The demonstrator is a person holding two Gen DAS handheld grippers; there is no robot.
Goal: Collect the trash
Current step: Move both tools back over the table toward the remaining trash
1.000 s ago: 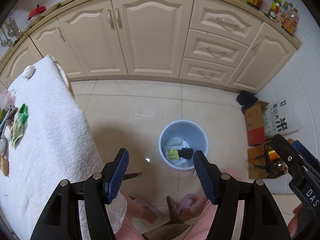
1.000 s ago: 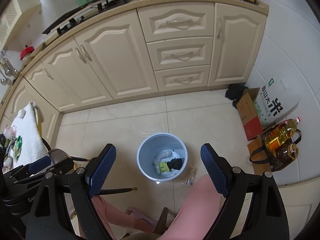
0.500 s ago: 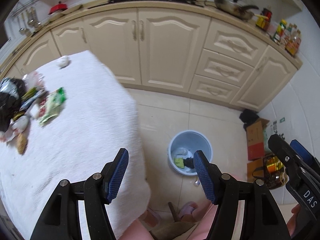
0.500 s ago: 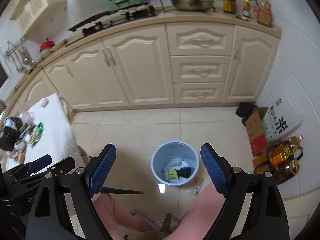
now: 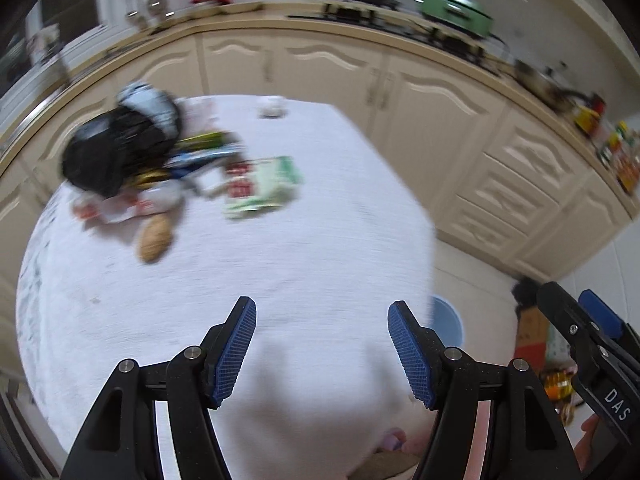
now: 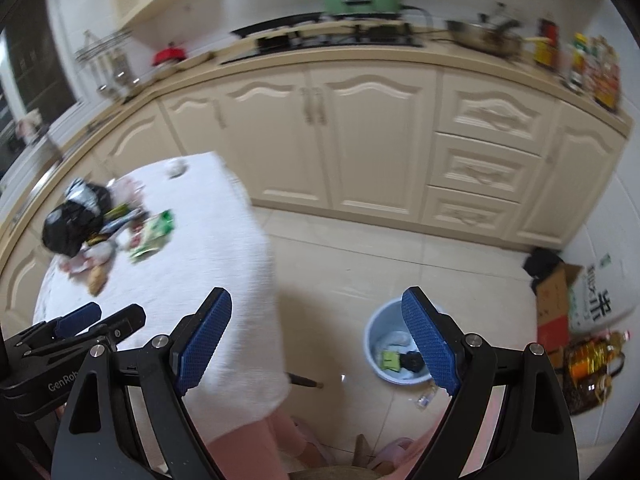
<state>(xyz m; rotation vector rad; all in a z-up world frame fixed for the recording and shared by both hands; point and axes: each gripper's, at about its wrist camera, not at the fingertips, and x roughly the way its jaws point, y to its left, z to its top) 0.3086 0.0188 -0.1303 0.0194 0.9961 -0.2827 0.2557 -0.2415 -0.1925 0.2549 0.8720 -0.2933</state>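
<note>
Both hand-held grippers gape empty; the left hand-held gripper (image 5: 322, 344) is nearer the trash pile (image 5: 168, 172), lying ahead-left on the tabletop (image 5: 280, 264); right hand-held gripper (image 6: 316, 336) trails.

White tablecloth (image 5: 280, 280), black bag (image 5: 112, 152), green-and-white packet (image 5: 264, 188), pale-blue bin (image 6: 394, 360).

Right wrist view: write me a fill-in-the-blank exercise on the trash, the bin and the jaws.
1. The blue trash bin stands on the tiled ____.
2. The black plastic bag lies on the table's ____ cloth.
3. The right gripper has its jaws ____, nothing between them.
4. The green wrapper lies on the ____, not in the bin.

Missing words: floor; white; open; table
</note>
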